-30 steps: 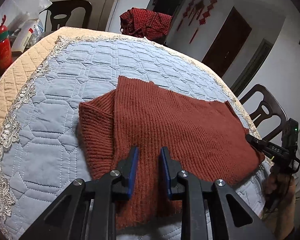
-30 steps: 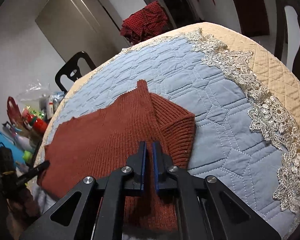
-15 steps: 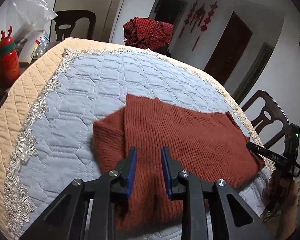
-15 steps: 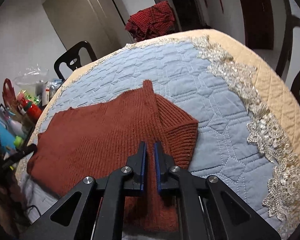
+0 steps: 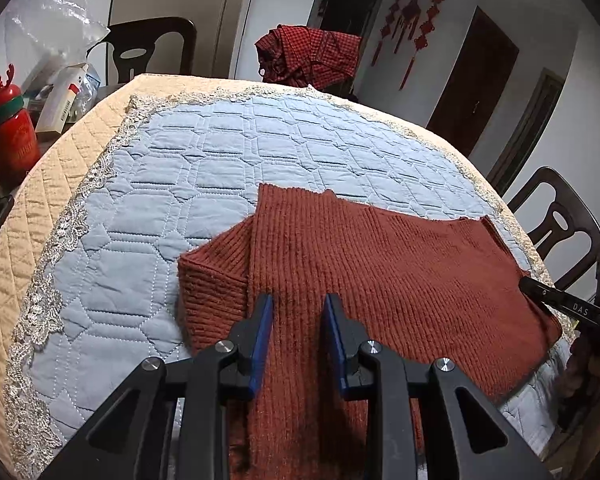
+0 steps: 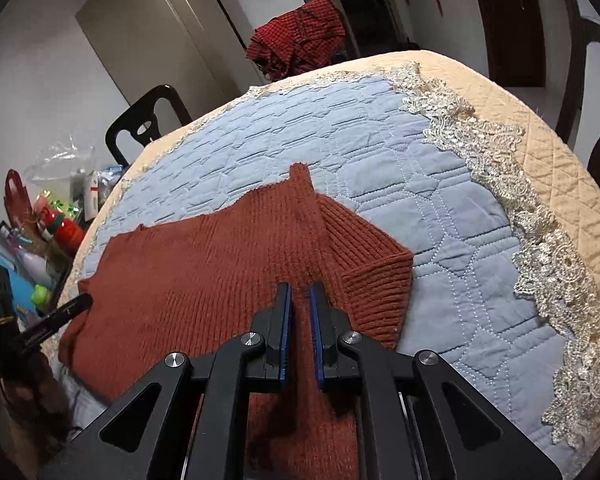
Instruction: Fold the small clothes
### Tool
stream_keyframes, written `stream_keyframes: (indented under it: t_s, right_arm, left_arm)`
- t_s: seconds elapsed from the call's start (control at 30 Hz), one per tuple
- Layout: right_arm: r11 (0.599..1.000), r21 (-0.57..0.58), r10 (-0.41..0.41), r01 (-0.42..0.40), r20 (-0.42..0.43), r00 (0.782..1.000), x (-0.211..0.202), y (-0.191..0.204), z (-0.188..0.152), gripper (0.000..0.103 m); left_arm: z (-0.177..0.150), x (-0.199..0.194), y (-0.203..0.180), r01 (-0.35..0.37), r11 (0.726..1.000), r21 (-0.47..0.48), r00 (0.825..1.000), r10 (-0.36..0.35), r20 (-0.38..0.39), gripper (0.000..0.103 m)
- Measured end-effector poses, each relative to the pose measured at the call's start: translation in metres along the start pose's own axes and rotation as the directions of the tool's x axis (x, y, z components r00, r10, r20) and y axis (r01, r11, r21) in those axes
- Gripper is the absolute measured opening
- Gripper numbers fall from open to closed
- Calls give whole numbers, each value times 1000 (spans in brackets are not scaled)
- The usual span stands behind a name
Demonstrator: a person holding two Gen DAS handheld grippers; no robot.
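with the rust sweater [image 5: 380,280] spread on the near side of the quilted counter [image 5: 240,152], my left gripper [image 5: 296,340] narrowly parted, my right gripper [image 6: 300,332] nearly shut, both empty, i risk pinching one knit layer and dragging the fold askew.
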State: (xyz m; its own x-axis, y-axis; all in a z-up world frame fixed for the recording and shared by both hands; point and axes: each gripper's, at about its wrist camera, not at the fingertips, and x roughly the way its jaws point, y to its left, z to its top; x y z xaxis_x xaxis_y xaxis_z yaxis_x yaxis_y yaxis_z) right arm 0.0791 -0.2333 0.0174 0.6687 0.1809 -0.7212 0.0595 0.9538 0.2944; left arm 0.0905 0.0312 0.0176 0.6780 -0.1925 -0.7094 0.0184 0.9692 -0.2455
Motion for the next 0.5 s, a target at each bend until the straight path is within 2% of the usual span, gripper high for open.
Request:
stream_keyframes:
  t_s: [0.2, 0.3, 0.5]
  right_arm:
    - [999, -41, -27, 27, 16, 1000, -7, 11, 1, 10]
    - [998, -53, -17, 18, 29, 999, -12, 15, 2, 15]
    - [994, -105, 21, -16, 46, 999, -19, 33, 1, 16]
  left_arm:
    - [0, -10, 0, -28, 1000, 6, 1000, 28, 12, 30]
    - [0, -16, 3, -43, 999, 2, 999, 43, 24, 36]
    - [-3, -23, 10, -59, 998, -12, 998, 60, 29, 37]
